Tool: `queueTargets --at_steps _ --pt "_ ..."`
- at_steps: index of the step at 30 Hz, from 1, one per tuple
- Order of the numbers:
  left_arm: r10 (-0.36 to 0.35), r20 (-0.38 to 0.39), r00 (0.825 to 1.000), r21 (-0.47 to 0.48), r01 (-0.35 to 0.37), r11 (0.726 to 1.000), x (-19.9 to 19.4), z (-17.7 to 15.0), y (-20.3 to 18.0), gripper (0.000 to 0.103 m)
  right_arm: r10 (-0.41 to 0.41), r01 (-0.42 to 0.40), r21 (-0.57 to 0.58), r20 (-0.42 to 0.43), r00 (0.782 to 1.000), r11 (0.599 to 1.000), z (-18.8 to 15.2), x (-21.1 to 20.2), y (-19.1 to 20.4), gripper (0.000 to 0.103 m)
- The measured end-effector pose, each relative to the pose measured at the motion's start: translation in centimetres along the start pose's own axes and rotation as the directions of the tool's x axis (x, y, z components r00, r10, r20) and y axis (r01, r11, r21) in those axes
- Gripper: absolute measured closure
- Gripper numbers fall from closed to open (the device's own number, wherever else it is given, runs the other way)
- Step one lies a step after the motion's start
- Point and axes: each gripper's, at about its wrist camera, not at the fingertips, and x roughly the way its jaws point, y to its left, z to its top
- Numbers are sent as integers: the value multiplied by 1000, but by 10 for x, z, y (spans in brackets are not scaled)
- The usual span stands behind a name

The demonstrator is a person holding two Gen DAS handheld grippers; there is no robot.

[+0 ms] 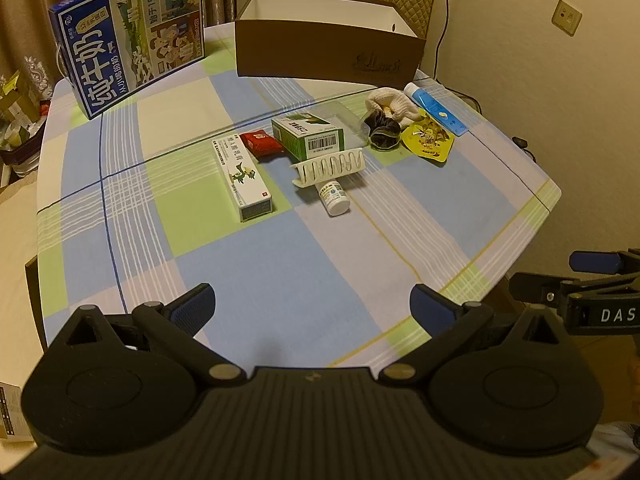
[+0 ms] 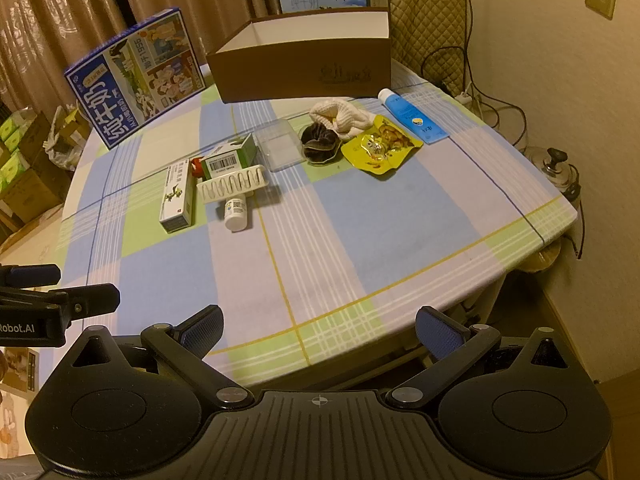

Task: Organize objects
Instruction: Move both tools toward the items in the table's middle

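Both claws, left claw (image 1: 312,304) and right claw (image 2: 319,326), released, empty, near tabletop (image 2: 400,216) edge. Clutter mid-tabletop, before far brown cardboard box (image 2: 304,76). Risk: white slatted plastic rack (image 2: 234,187) touching small white pill bottle (image 2: 235,211), likely rolling if nudged.

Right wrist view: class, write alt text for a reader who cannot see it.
An open, empty tool hovers at the near edge of a checked tablecloth. Small things lie scattered mid-table: a white bottle, a yellow packet, a blue tube. An open brown box stands behind.
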Motion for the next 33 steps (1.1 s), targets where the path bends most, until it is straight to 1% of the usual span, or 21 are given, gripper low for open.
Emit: queueTargets --at_steps 13,23,30,33 --pt "-12 3 1000 15 12 1000 5 0 5 1 -7 7 0 2 1000 1000 5 2 5 3" --pt "-33 1 999 25 33 999 7 -1 18 1 -21 21 -4 3 1000 1000 6 3 15 3" --pt "-37 -1 999 18 37 999 9 0 22 1 -27 27 -2 -3 1000 1000 10 5 16 3" --pt "-31 -1 1000 7 31 1000 10 2 25 1 -18 18 -21 -6 1000 1000 14 7 17 3"
